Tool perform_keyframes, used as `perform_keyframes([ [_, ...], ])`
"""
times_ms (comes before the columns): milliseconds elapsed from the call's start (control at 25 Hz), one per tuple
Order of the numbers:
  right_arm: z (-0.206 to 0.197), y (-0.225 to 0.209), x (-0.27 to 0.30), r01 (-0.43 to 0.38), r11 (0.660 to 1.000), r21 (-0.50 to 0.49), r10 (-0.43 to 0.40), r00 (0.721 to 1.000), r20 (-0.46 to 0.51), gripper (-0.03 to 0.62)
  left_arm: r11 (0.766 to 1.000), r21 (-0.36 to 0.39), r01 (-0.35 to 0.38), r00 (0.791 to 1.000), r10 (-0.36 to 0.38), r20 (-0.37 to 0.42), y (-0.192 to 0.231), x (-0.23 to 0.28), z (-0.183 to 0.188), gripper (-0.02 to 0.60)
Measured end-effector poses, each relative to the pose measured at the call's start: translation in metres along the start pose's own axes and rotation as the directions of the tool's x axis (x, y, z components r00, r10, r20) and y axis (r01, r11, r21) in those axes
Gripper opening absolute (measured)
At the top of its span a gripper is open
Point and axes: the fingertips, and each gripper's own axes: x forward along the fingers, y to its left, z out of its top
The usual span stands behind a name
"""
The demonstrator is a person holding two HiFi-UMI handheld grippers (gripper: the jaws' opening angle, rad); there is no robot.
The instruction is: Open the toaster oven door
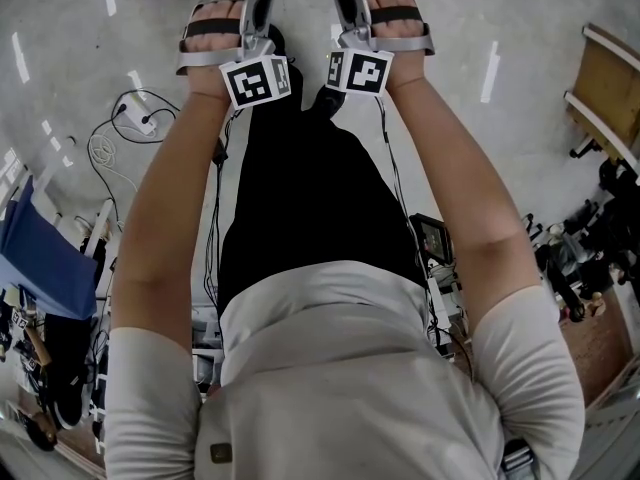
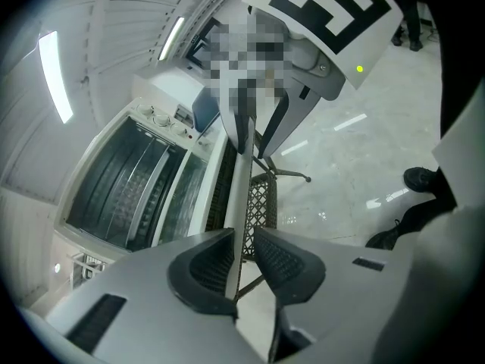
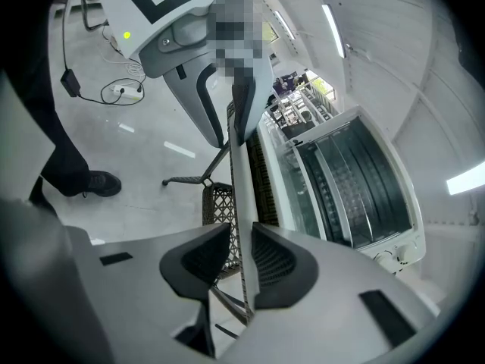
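So both grippers are on the same handle [image 2: 241, 180], the long white bar along the edge of the toaster oven door [image 2: 186, 196]. The left gripper [image 2: 242, 237] has its jaws pulled in narrow around the bar. The bar sits flat against one pad, and there's only a hair of daylight at the other pad near the tips, so it looks pinched on. It's the same deal with the right gripper [image 3: 241, 230]: jaws narrow, and the bar fills the space at the tips.

The two face each other along the bar. From either one, the other gripper is straight ahead at the far end of the handle, marker cube up top.

The door is already swung open. Seen from the left gripper, the glass pane lies just to the left of the jaws, and the toaster oven [image 2: 83, 203] is past that, with its wire racks [image 2: 132, 180] in plain sight and the knobs [image 2: 163, 116] further ahead. From the right gripper everything is mirrored, with the oven off to the right of the jaws.

On the other side of the handle from the oven, just past the jaws, there's a wicker chair [image 2: 259, 203] on the shiny grey floor [image 2: 341, 173].

In the head view, the left hand [image 1: 215, 23] and right hand [image 1: 400, 13] are strapped in, arms straight out, with the grippers close together.
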Motion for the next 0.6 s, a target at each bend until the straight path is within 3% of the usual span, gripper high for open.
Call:
perform_keyframes([
  [400, 0.015, -0.003, -0.016, -0.078, 0.996, 0.041, 0.078, 0.997, 0.007, 0.083, 0.997, -0.030, 0.075, 0.997, -0.075, -0.001, 0.006, -0.014, 0.004, 0.094],
  [600, 0.031, -0.028, -0.048, -0.084, 0.990, 0.115, 0.082, 0.996, 0.022, 0.053, 0.990, -0.126, 0.065, 0.998, -0.065, 0.005, 0.031, -0.045, 0.011, 0.085],
])
